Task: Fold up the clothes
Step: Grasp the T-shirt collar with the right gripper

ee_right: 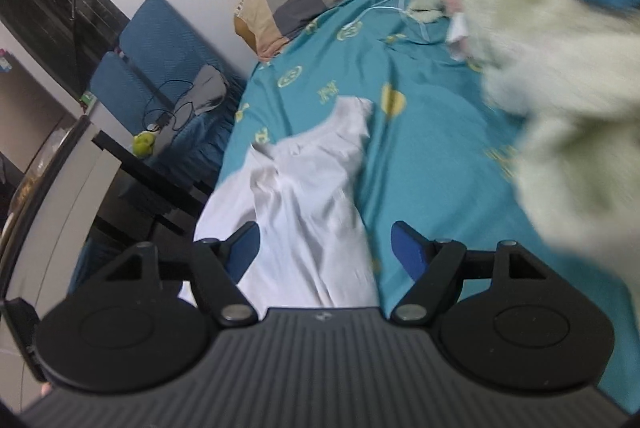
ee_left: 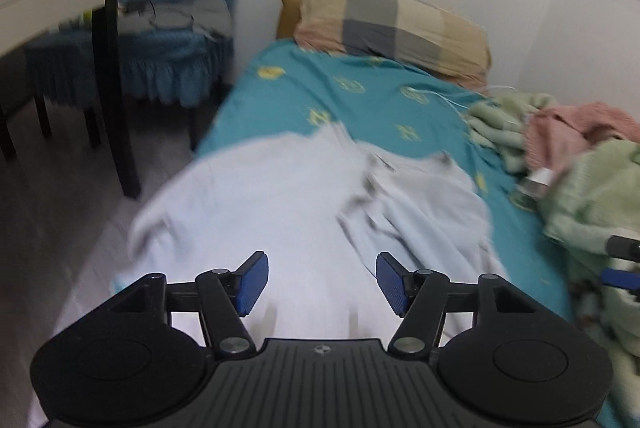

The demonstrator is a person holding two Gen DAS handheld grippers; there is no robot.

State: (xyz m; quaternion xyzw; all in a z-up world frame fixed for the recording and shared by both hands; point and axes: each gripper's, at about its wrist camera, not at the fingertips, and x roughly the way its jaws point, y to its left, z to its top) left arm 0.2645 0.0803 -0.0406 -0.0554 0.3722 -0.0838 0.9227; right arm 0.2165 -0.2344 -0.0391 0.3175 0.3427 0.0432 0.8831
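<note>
A white garment (ee_left: 288, 204) lies crumpled on the teal bedsheet (ee_left: 360, 96), hanging over the bed's left edge. My left gripper (ee_left: 322, 282) is open and empty just above its near part. In the right wrist view the same white garment (ee_right: 308, 188) lies rumpled with a sleeve pointing toward the pillow. My right gripper (ee_right: 325, 252) is open and empty above the garment's right edge. The right gripper also shows in the left wrist view (ee_left: 624, 264) at the far right edge, partly cut off.
A pale green and pink blanket heap (ee_left: 568, 164) fills the bed's right side and looms close in the right wrist view (ee_right: 560, 68). A checked pillow (ee_left: 392, 24) lies at the bed's head by the wall. A blue-covered chair (ee_left: 160, 40) and a dark table leg (ee_left: 116, 76) stand left of the bed.
</note>
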